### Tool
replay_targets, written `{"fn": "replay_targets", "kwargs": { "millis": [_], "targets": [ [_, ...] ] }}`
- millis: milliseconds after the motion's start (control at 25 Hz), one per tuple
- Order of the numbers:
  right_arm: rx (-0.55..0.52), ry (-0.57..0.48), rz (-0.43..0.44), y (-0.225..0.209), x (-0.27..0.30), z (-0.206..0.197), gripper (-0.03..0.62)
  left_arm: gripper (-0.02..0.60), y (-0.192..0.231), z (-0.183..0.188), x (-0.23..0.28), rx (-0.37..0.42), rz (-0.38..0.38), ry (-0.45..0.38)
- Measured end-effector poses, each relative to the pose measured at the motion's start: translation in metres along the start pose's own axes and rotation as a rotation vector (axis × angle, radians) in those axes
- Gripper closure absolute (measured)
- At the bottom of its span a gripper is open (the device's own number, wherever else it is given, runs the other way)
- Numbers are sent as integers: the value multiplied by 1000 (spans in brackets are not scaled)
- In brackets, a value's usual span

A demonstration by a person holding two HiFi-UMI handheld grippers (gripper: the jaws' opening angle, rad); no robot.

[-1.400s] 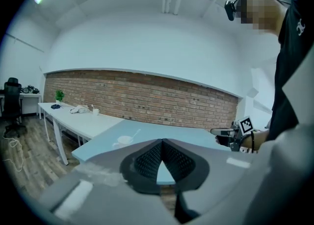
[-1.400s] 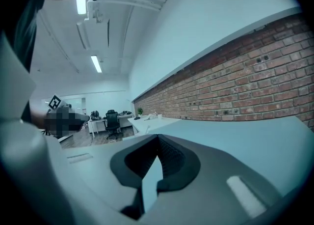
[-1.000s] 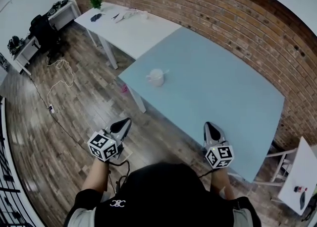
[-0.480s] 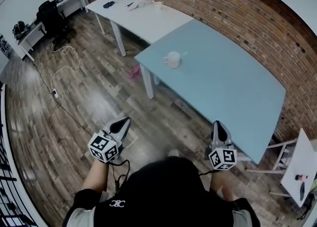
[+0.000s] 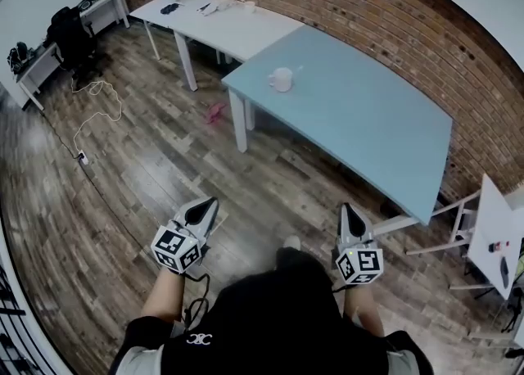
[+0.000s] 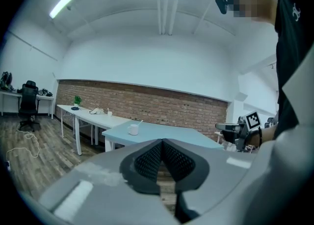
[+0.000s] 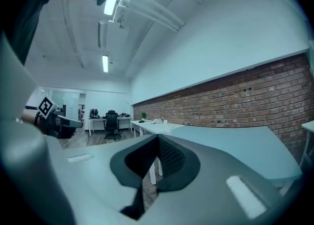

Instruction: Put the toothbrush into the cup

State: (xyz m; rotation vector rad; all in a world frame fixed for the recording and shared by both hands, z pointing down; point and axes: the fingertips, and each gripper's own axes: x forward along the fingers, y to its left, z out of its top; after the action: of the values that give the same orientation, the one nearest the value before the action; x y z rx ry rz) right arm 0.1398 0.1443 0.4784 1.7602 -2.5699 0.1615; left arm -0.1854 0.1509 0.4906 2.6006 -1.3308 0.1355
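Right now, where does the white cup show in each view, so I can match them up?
Head view: cup upper centre, near the left corner of the blue table.
Left gripper view: cup left of centre, on the table's near corner.
Right gripper view: I cannot make it out.
Shared landmark: the brick wall behind the table, in all three views.

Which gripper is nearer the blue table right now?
Right. The right gripper is close to the long near edge of the blue table; the left gripper is farther out over the wooden floor, well to its left.
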Motion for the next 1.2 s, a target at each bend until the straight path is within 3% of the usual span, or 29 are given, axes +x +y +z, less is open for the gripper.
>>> {"fn": "replay_targets", "kwargs": {
  "millis": [160,400,640,920,1080,1200],
  "targets": [
    [-14,-20,9,19,-26,8,589,575,-17,-5,-20,-8,-8,0],
    [82,-65,-19,-12,-42,16,589,575,-42,0,-13,0,-6,-7],
    [-10,2,20,-33,-45,17,589,575,-65,8,3,-11,19,-21],
    [-18,23,70,-42,-48,11,589,575,-85,8,17,-16,29,-16],
    [-21,34,82,-48,-50,7,589,575,-85,4,20,-94,43,-23],
    [-23,46,87,-53,-50,5,589,575,-86,9,24,-82,47,-22]
  ]
}}
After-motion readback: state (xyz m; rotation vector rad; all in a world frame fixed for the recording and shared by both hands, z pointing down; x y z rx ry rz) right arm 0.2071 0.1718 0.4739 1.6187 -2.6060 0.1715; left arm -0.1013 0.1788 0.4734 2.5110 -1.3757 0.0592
